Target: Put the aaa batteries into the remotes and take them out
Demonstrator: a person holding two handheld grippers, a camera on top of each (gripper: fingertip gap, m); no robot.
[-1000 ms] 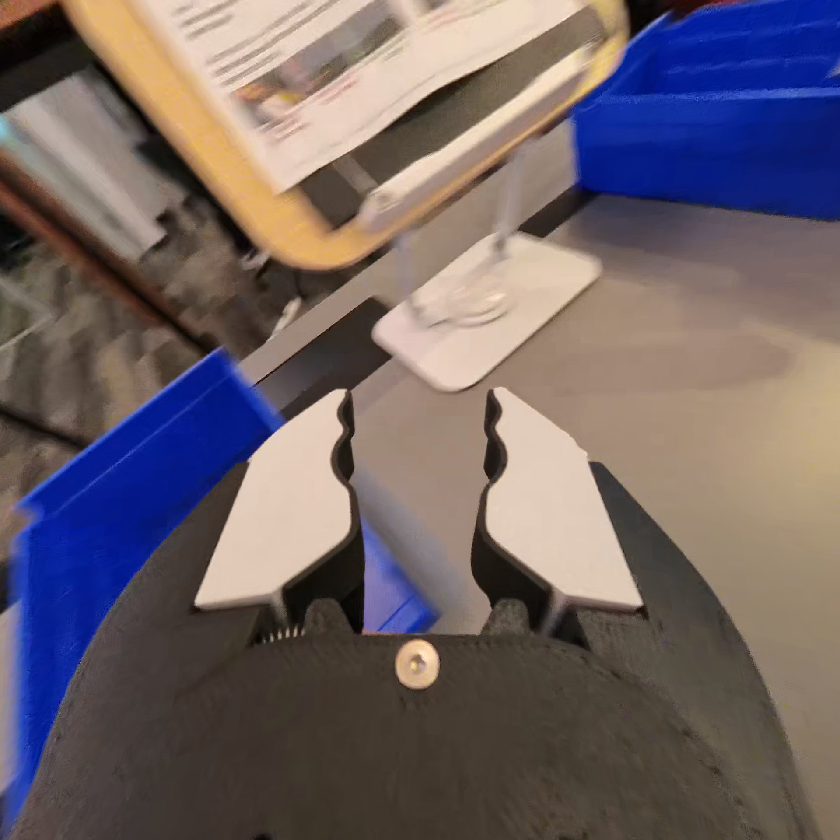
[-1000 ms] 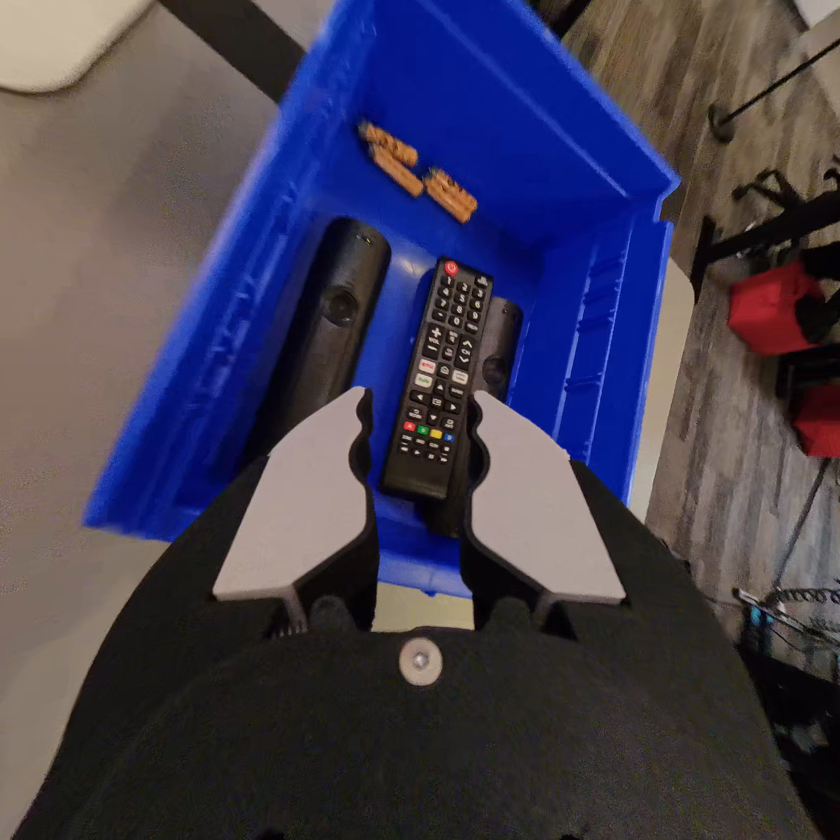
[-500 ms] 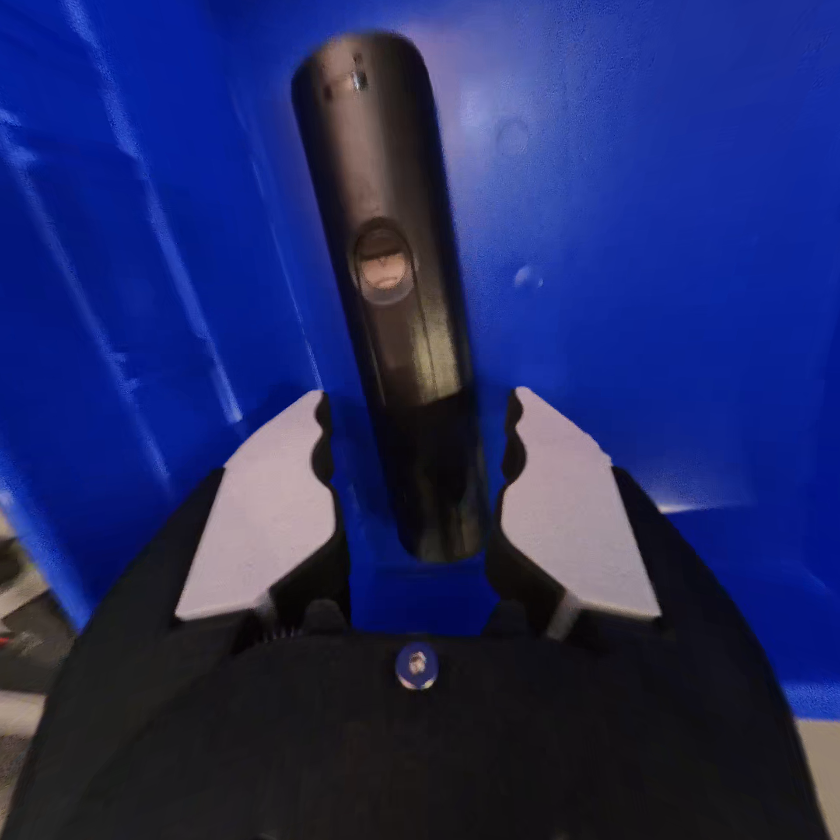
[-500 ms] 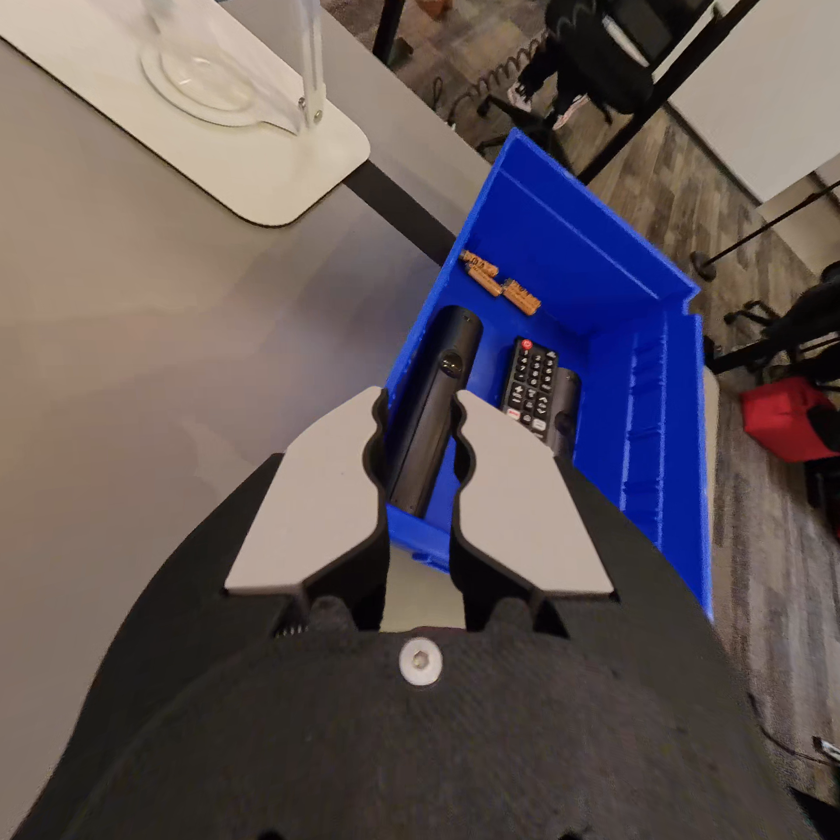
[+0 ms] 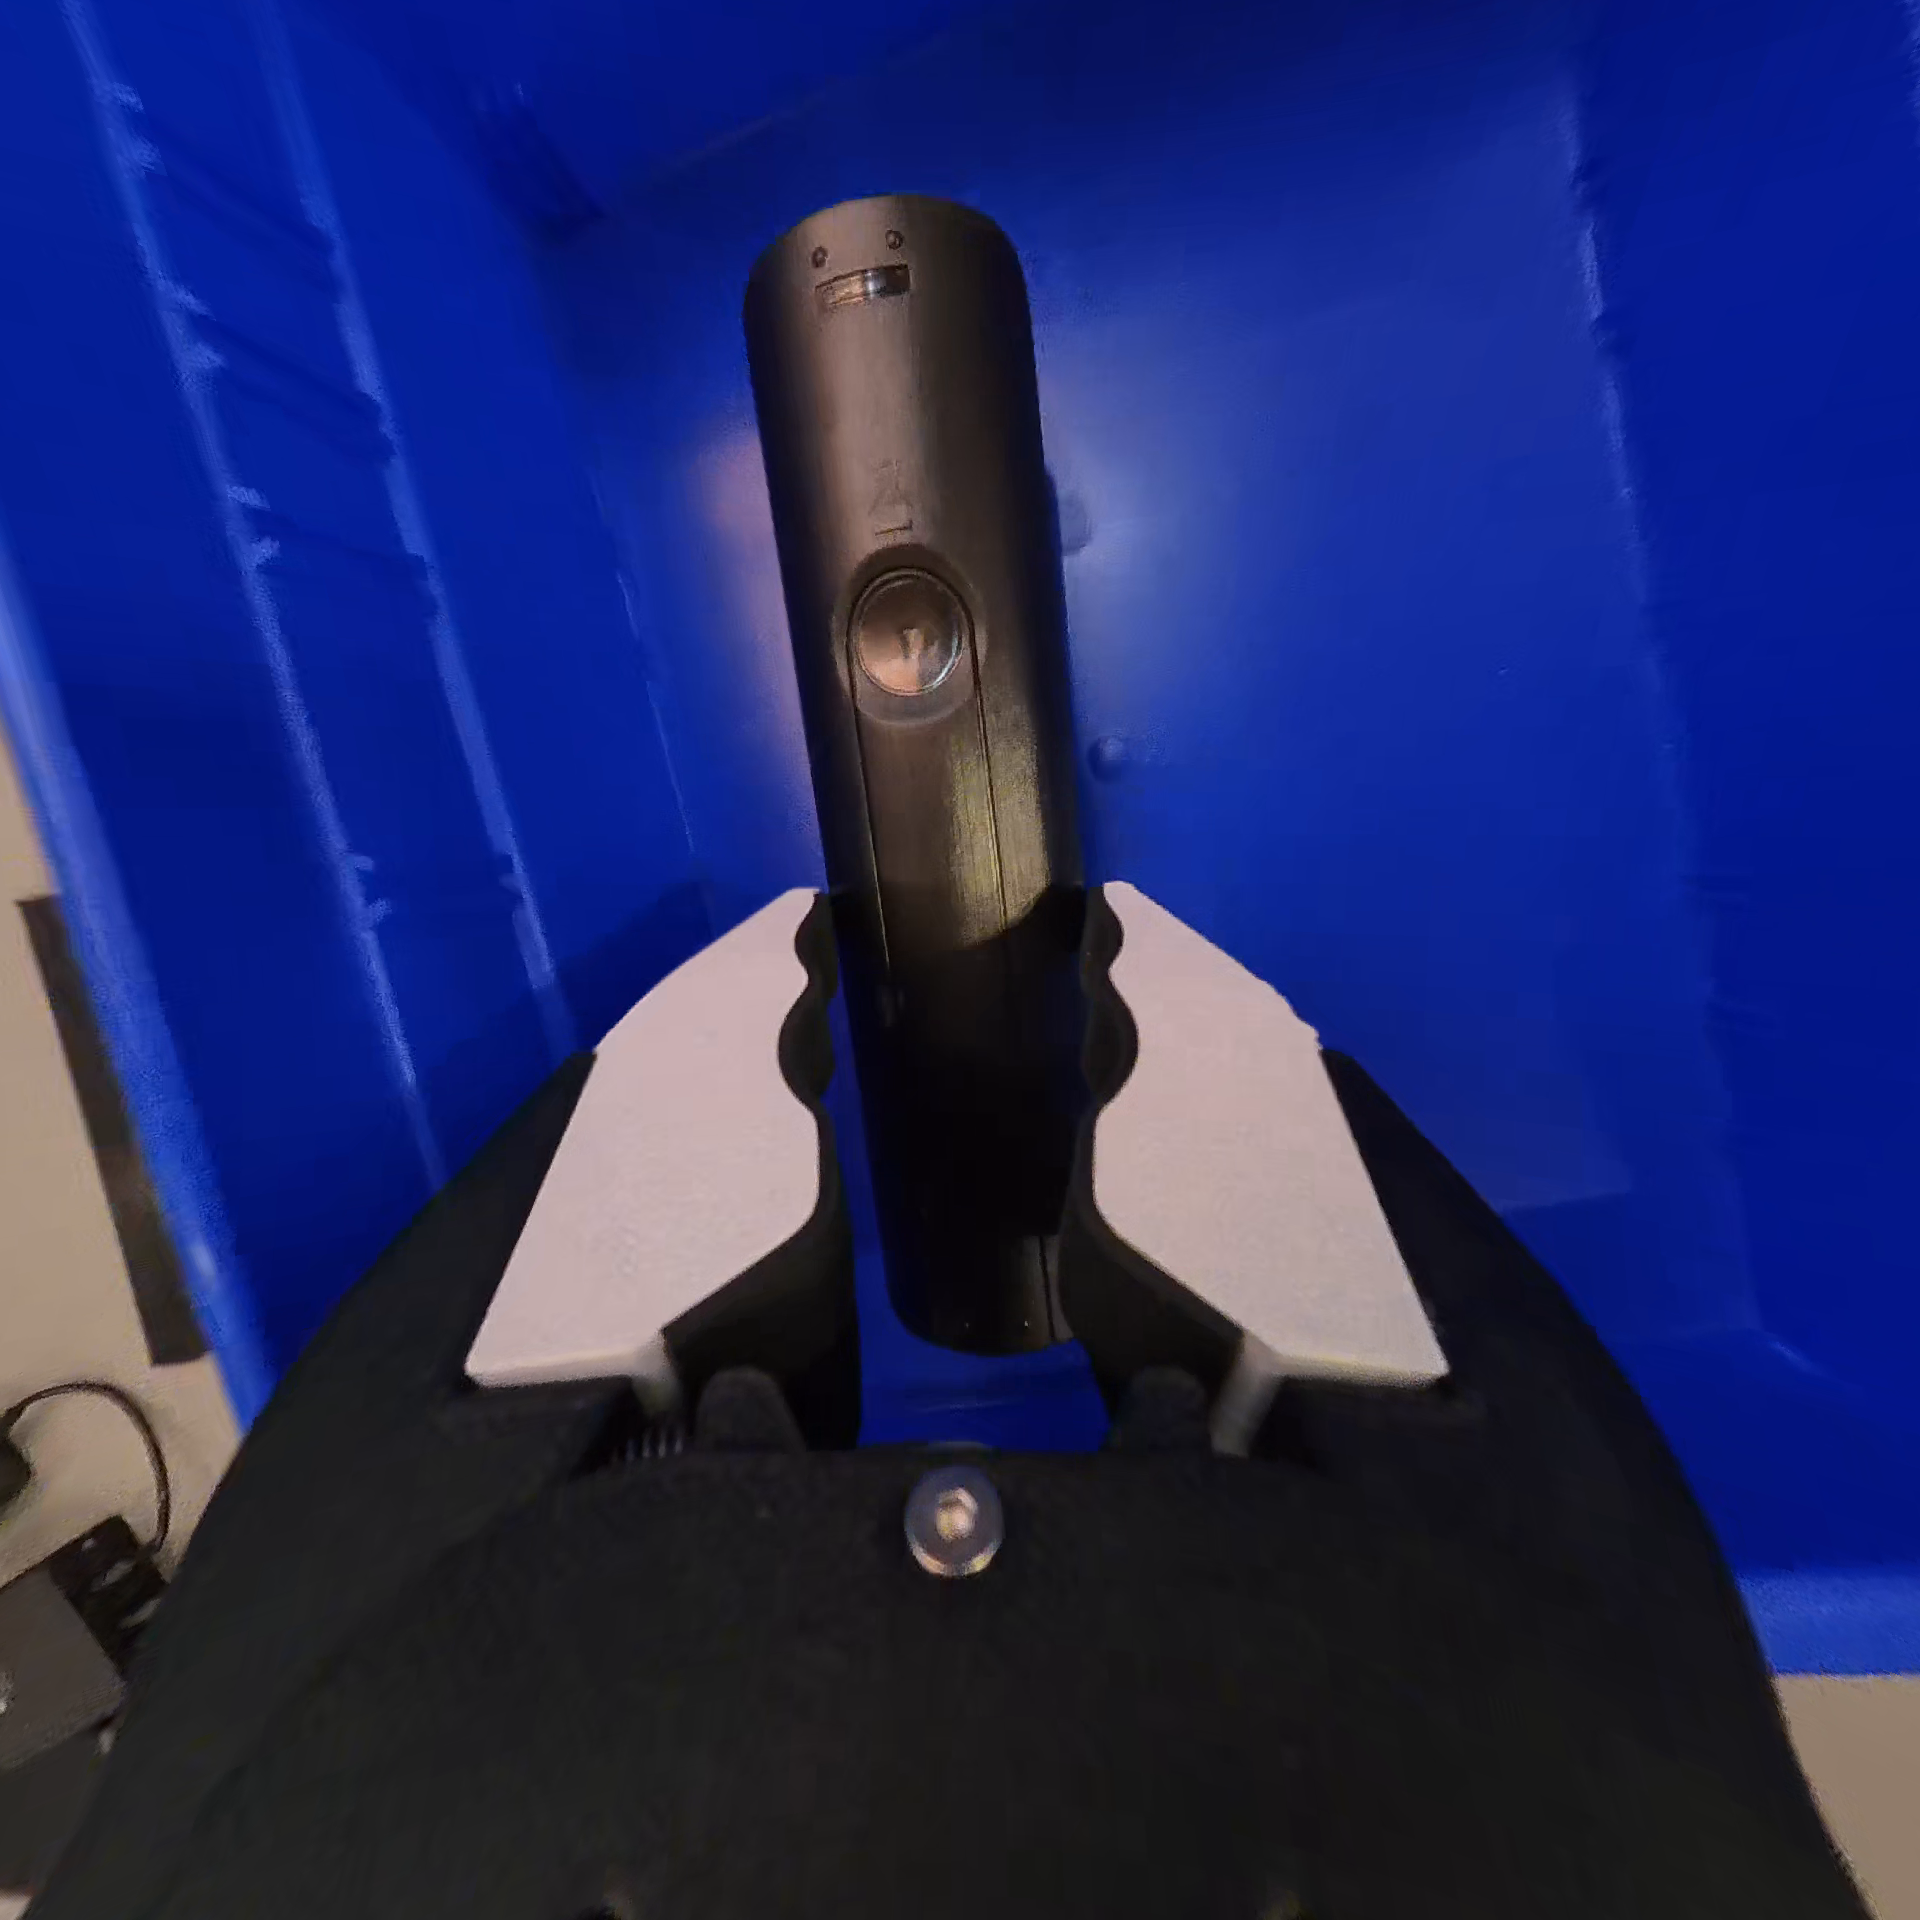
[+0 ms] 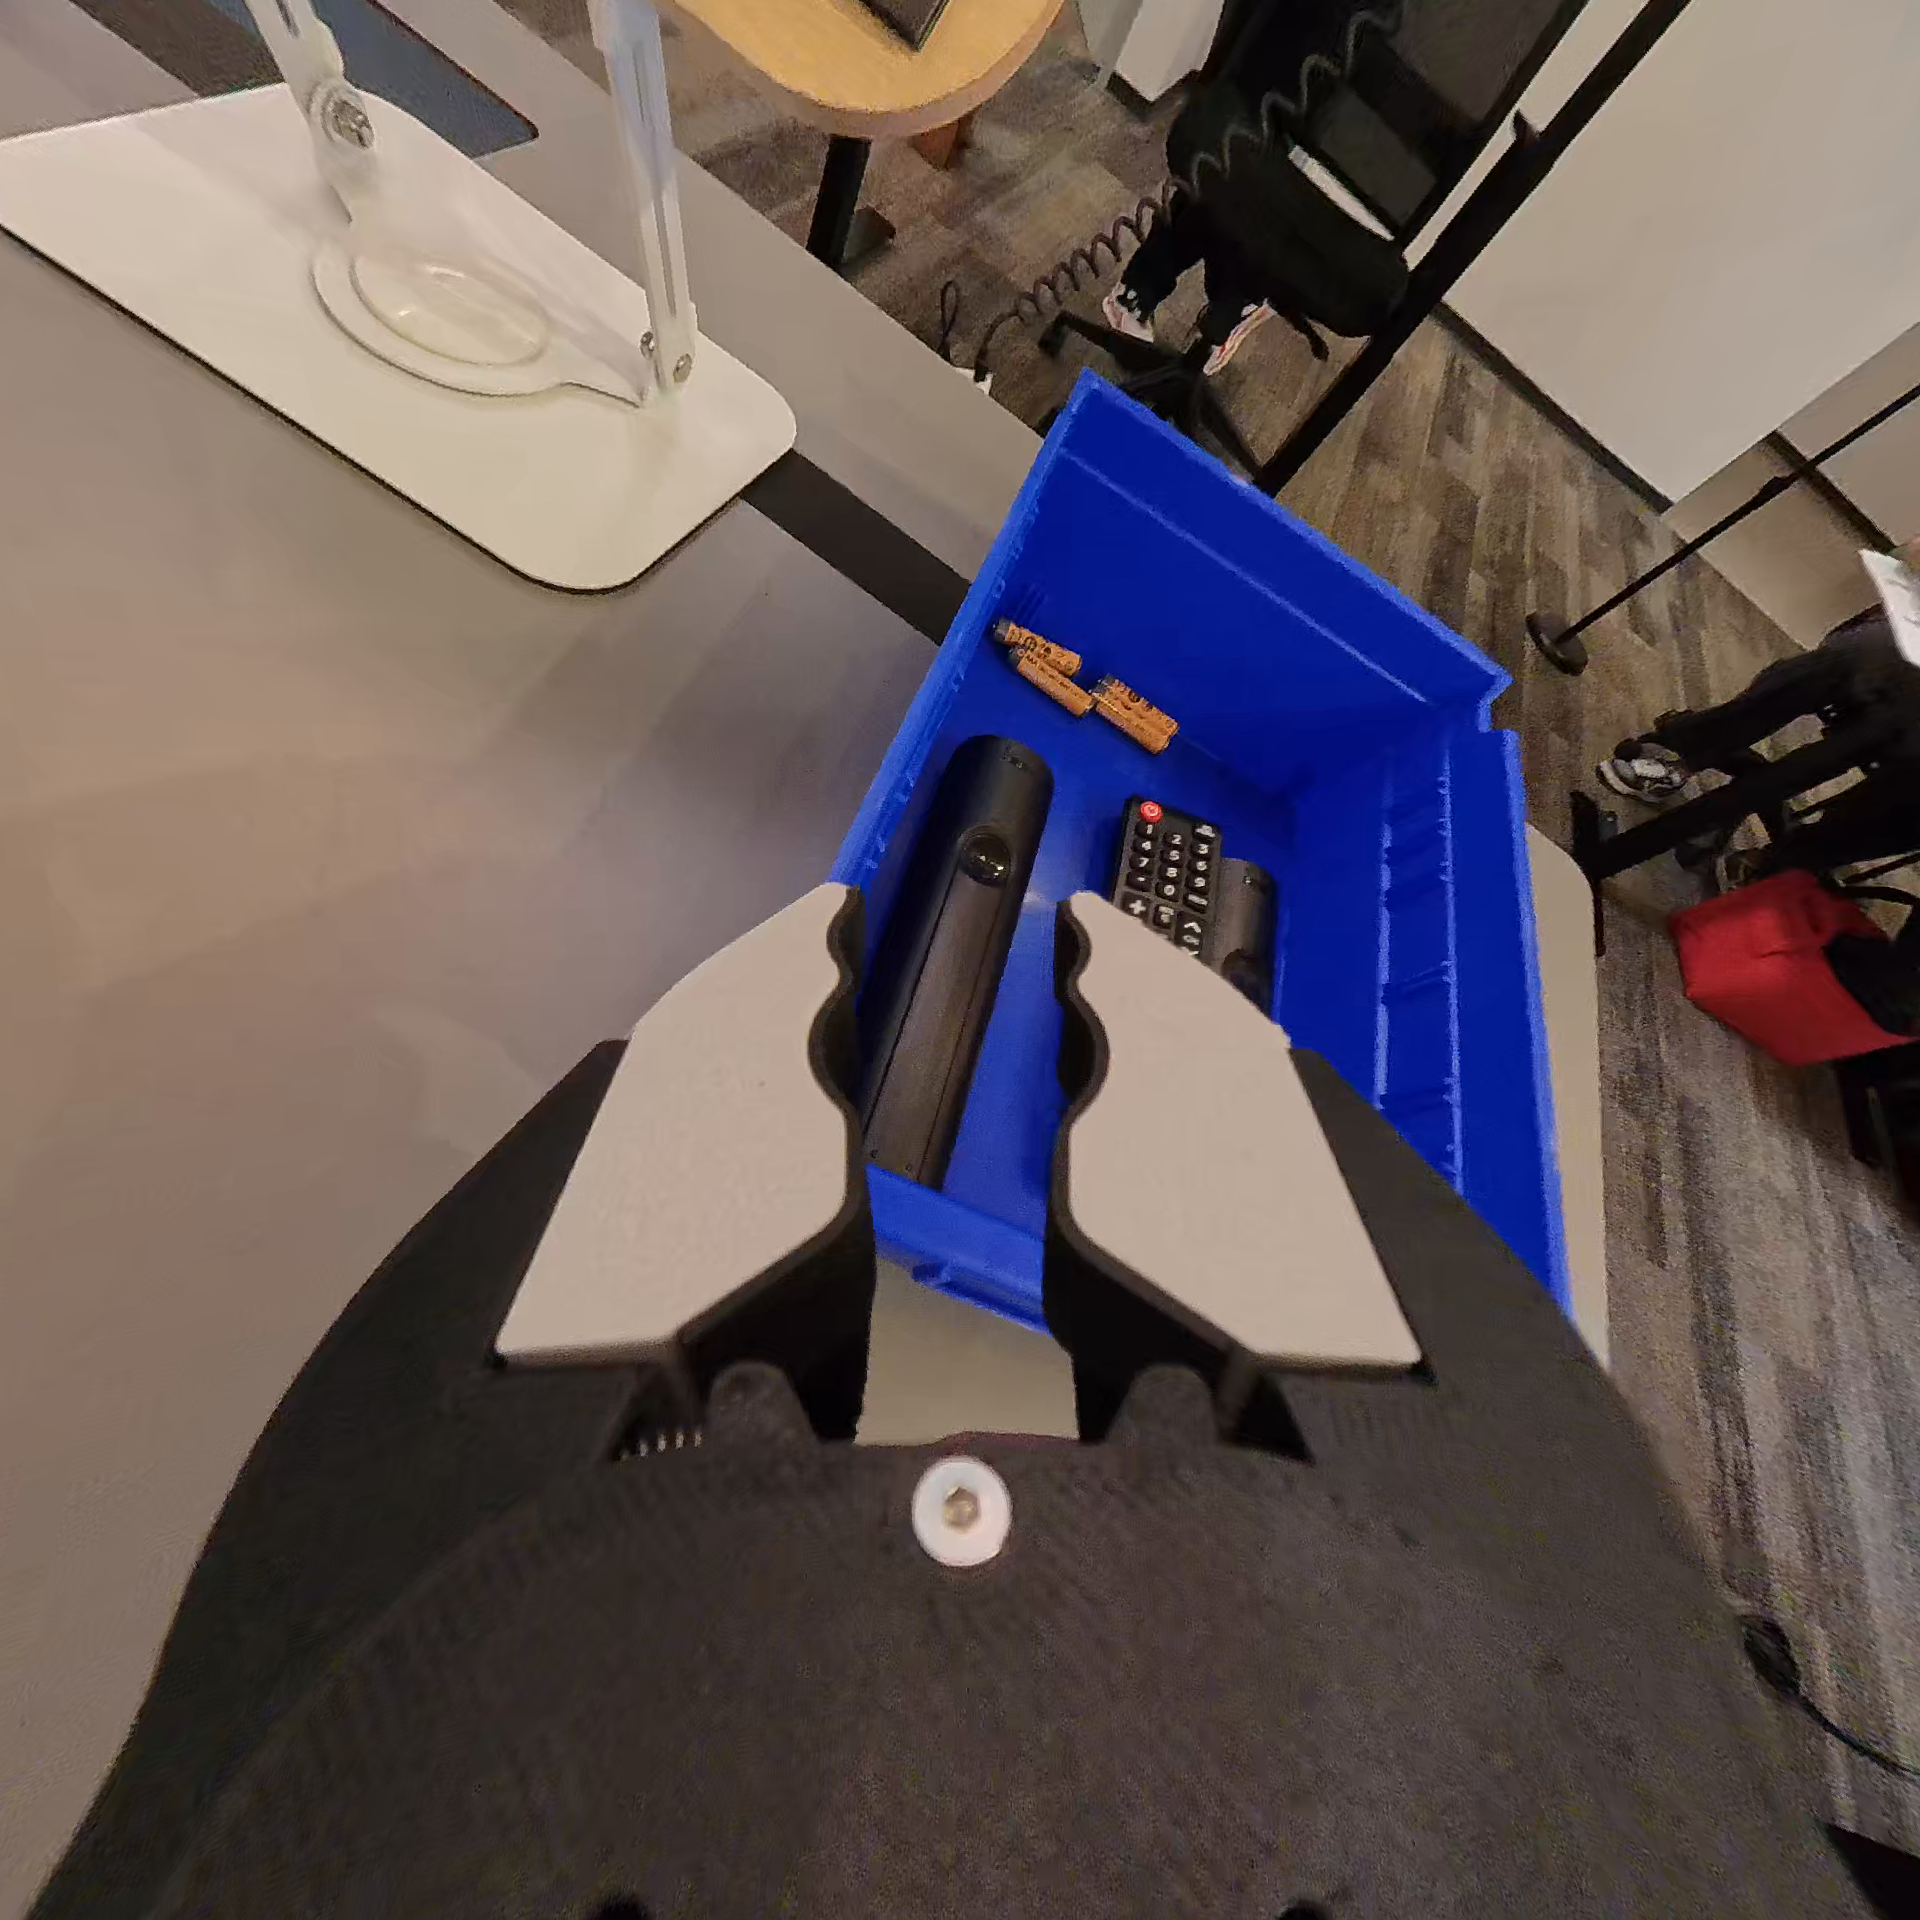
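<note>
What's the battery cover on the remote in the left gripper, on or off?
On: the black remote in the left gripper shows its cover seated, no bay exposed.

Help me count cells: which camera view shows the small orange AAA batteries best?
The right wrist view: the small orange AAA batteries lie unobstructed at the far end of the blue plastic bin. The left wrist view shows none, only a black remote in the left gripper.

Grey table (image 6: 312, 779), patterned carpet (image 6: 1714, 1299)

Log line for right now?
left gripper: shut on black remote in blue bin | right gripper: open, empty
</note>
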